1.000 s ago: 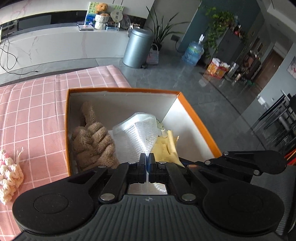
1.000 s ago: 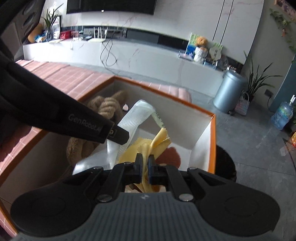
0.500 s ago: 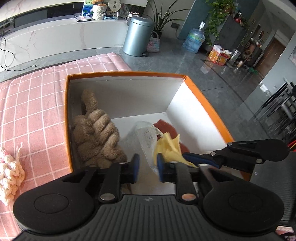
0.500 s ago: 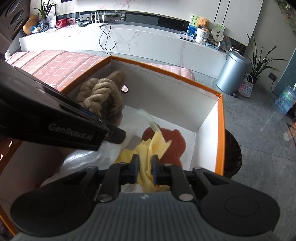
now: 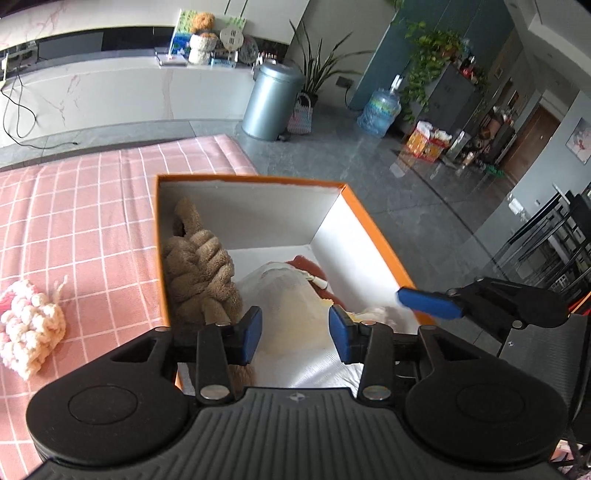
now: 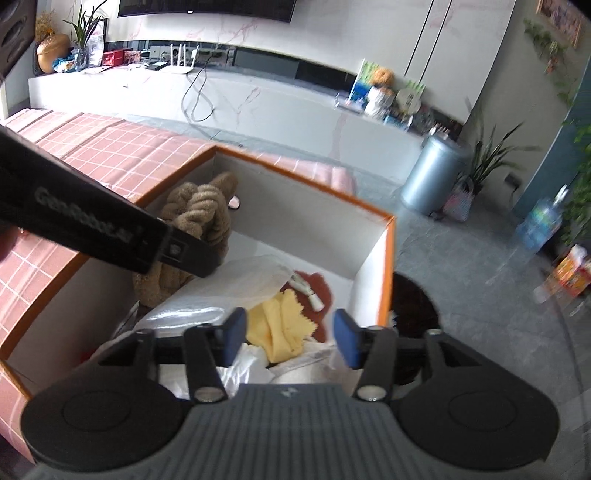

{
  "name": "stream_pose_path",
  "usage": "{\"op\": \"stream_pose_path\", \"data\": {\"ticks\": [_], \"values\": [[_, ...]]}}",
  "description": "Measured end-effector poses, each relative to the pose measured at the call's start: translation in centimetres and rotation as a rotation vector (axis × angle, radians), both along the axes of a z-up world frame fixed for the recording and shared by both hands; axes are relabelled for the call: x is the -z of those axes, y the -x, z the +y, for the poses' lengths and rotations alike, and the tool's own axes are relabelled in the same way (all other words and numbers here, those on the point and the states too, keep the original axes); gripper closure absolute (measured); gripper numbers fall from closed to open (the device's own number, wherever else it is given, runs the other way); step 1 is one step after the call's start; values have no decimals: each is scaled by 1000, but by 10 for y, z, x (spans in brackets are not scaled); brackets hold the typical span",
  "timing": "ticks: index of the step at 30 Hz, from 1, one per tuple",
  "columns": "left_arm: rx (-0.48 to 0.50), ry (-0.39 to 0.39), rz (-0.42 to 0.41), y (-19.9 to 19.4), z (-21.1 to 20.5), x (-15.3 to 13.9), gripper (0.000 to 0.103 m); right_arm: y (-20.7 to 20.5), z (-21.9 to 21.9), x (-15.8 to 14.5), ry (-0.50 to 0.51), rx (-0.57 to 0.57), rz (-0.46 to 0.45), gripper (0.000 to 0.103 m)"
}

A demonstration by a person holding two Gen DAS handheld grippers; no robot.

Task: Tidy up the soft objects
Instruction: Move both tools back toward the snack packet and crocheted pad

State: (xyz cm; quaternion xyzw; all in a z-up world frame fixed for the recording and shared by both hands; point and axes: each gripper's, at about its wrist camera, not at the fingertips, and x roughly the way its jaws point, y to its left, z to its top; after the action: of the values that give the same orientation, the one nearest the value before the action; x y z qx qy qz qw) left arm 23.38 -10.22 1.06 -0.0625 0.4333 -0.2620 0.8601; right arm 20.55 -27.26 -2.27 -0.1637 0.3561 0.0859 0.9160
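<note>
Left tool (image 5: 294,329), right tool (image 6: 290,336): jaws apart.

Pink checked tablecloth (image 5: 92,206) covers tabletop. Past far edge: grey bin (image 5: 271,101) on floor, blue water bottle (image 5: 380,110) near it, green plant (image 5: 321,74) between. Long white counter (image 5: 122,92), teddy bear (image 5: 201,20) on top.

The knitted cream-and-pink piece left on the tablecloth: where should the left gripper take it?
Come from above with the open left gripper and pinch the bulging middle of the knitted piece. It lies flat on the checked tablecloth, lumpy and loose; the yarn tail at its top would probably slip.
</note>
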Motion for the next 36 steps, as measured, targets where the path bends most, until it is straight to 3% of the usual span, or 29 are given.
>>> {"op": "stream_pose_path", "data": {"ticks": [9, 14, 21, 28, 36], "values": [[-58, 63, -107, 42, 35, -28, 51, 54, 12, -31, 33, 56, -166, 34], [-130, 79, -178, 71, 67, -33, 50, 83, 32, -41, -96, 58, -248, 33], [-285, 97, -233, 115, 130, -23, 50, 111, 92, -31, -247, 9, -313, 33], [-480, 103, -241, 142, 199, -5, 50, 114, 159, -6, -351, -45, -237, 31], [-542, 31, -243, 143, 239, 25, 21, 89, 200, 32, -309, -68, -131, 20]]}}
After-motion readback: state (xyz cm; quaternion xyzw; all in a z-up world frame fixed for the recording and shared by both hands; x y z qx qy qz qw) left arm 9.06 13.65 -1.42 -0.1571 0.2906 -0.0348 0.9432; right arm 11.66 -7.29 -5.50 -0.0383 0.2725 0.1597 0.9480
